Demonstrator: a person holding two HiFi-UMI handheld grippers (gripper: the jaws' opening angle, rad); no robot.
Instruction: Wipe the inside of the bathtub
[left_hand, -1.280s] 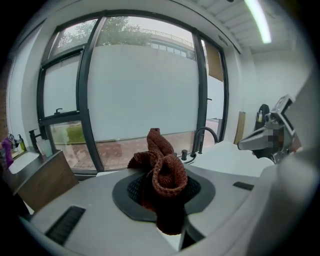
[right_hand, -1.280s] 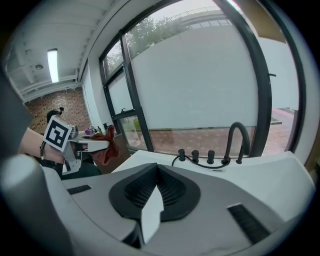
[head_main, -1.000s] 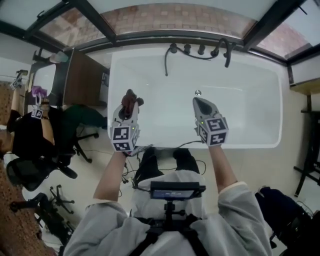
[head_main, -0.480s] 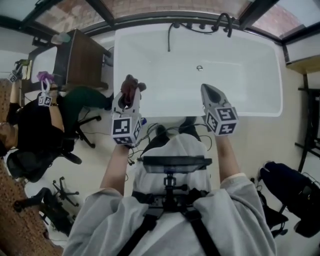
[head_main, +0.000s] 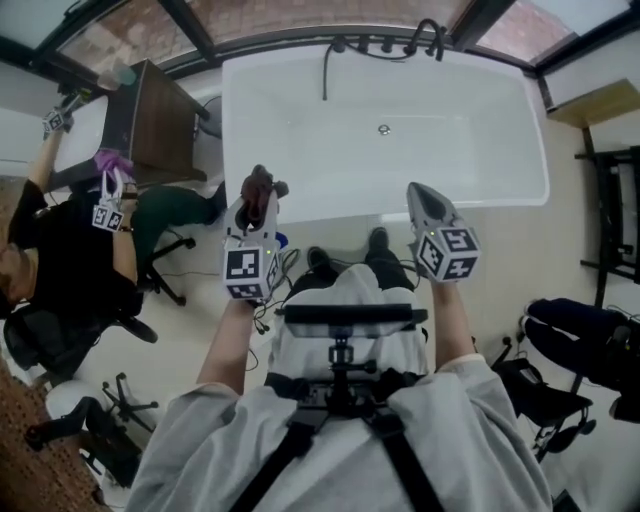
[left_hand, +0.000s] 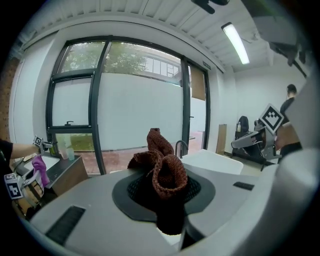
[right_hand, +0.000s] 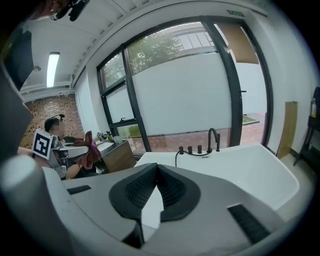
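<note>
Short of the bathtub (head_main: 490, 165), our left gripper (head_main: 256, 204) clamps the brown cloth (head_main: 258, 185), right gripper (head_main: 421, 195) closed, empty; we should lean in, press cloth flat, overlap strokes.

Person in black (head_main: 60, 250) at the left, purple cloth (head_main: 112, 162) near a brown wooden cabinet (head_main: 160, 120), black office chair (head_main: 55, 340) near left, dark bag (head_main: 580, 335) on the floor at right, black rack (head_main: 612, 215) beyond it, brick paving (head_main: 300, 15) outside the far windows
</note>
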